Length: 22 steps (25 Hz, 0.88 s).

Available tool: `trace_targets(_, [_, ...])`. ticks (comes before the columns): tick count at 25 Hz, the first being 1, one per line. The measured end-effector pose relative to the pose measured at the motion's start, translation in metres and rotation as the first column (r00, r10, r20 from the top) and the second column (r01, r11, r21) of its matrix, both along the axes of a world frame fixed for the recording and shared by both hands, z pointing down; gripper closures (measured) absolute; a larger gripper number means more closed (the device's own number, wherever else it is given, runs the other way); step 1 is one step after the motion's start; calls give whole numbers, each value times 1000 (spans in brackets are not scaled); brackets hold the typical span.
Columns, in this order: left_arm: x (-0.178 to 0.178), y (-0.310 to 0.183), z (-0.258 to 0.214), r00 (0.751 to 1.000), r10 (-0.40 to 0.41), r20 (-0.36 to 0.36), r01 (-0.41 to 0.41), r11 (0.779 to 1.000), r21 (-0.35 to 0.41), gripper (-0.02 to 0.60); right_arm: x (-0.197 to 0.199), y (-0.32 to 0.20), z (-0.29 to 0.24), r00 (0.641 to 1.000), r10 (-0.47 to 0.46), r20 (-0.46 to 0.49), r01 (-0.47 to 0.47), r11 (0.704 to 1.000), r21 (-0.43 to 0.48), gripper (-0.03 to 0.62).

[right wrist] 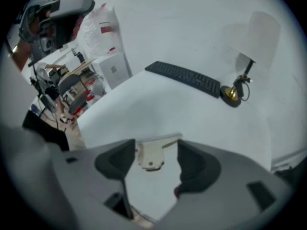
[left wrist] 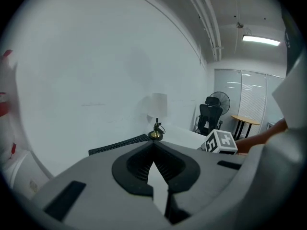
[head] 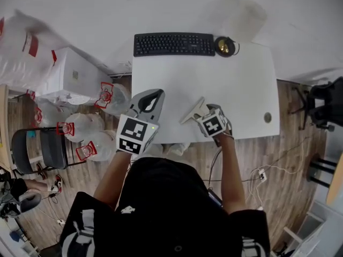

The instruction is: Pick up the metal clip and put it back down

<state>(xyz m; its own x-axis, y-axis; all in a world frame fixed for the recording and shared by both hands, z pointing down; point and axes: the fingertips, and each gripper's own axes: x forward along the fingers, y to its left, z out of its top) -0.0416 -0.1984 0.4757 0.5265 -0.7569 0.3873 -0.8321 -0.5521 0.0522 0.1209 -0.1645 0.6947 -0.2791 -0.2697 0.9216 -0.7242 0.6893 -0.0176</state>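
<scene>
Shiny grey metal clip lies on the white table between the spread jaws of your right gripper, one edge hidden, and your left gripper is closed, empty.

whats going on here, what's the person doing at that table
A person at a white table holds a hand-held gripper in each hand. The right hand-held gripper has its jaws apart around a small metal clip near the table's front edge, not closed on it. I cannot tell whether the clip rests on the table. The left hand-held gripper is shut on nothing, off to the side. A keyboard and a lamp sit at the far edge.
</scene>
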Motion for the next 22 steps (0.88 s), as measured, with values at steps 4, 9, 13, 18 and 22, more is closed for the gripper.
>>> trace_targets(4, [5, -3, -12, 1000, 10, -5, -10, 1000, 27, 560, 0, -10, -42, 998, 27, 58, -31, 998, 62, 310])
trace_targets(9, [8, -7, -28, 1000, 22, -8, -21, 998, 58, 559, -6, -28, -106, 988, 62, 143, -89, 977, 192, 343])
trace_targets(13, [11, -13, -45, 999, 32, -13, -31, 994, 107, 560, -5, -42, -154, 975, 92, 202, -151, 942, 301, 438])
trace_targets(18, [15, -13, -64, 998, 46, -41, -41, 991, 129, 560, -2, -51, -211, 963, 95, 252, -199, 881, 429, 502])
trace_targets(22, [19, -11, -80, 997, 62, -45, -54, 985, 164, 559, 2, -54, -250, 950, 107, 295, -251, 822, 510, 539])
